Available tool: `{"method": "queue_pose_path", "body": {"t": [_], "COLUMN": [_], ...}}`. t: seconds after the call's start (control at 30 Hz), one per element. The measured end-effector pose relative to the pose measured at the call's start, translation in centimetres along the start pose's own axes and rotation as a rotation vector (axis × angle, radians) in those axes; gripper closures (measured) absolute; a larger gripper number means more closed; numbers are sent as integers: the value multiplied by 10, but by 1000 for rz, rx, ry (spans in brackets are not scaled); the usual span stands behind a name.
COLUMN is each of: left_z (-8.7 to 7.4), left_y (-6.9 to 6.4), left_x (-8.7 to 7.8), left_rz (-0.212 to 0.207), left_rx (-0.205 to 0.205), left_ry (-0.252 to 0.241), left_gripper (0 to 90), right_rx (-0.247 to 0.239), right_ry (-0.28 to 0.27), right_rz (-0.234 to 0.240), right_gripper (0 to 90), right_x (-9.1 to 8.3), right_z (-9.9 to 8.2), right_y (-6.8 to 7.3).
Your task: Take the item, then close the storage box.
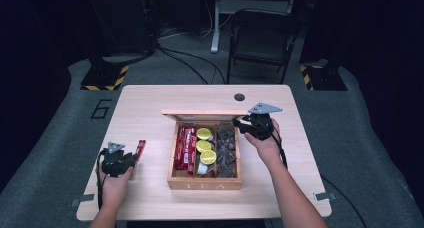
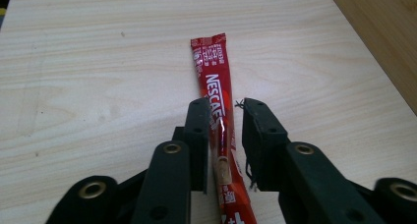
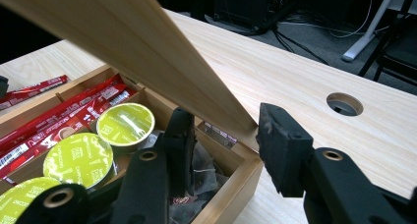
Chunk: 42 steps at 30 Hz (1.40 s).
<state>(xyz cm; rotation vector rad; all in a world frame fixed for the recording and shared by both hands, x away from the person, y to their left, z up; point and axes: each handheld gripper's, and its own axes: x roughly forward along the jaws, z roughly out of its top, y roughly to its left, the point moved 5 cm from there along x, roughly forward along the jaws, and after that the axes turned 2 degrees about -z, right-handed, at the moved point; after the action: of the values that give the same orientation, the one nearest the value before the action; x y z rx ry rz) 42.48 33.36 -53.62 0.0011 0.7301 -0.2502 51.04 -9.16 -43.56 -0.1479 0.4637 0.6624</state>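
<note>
Left gripper view: red coffee stick lies flat on the table, long axis running away between the left gripper fingers, which are released (small gap each side). Right gripper fingers grasp the tea box lid, holding it up.

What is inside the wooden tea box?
The wooden tea box holds red sachets, green-topped capsules and dark wrapped tea bags. Whatever lies under those top layers is covered.

One wooden tea box, three green-lidded capsules, and one red sachet on the table.
</note>
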Motion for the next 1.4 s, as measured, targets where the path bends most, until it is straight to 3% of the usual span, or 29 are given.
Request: {"method": "queue_pose_path", "body": {"t": [0.2,0.37,0.77,0.9,1.13,1.4], "left_z": [3,9,23,41,58,90], "left_y": [-1,-9,-35,-49,-64,-85], "left_x": [-5,-9,-18,-31,-46,-68], "left_rz": [7,-19,-84,-123,-155,-196], "left_rx": [-12,-1,61,97,132,170], "left_ry": [-37,-64,-73,-100,-128,-177], "left_gripper": [538,496,462,462,462,469], "right_rx": [1,2,-2,-6,-1,-2], "right_ry": [2,7,-1,2,-2,-1], "right_rz": [1,0,4,7,3,3], "right_gripper": [579,579,575,571,570,571], "right_x": [0,0,1,1,2,2], "right_z": [0,-1,0,-1,0,0], "right_y": [0,1,0,0,-1,-1]}}
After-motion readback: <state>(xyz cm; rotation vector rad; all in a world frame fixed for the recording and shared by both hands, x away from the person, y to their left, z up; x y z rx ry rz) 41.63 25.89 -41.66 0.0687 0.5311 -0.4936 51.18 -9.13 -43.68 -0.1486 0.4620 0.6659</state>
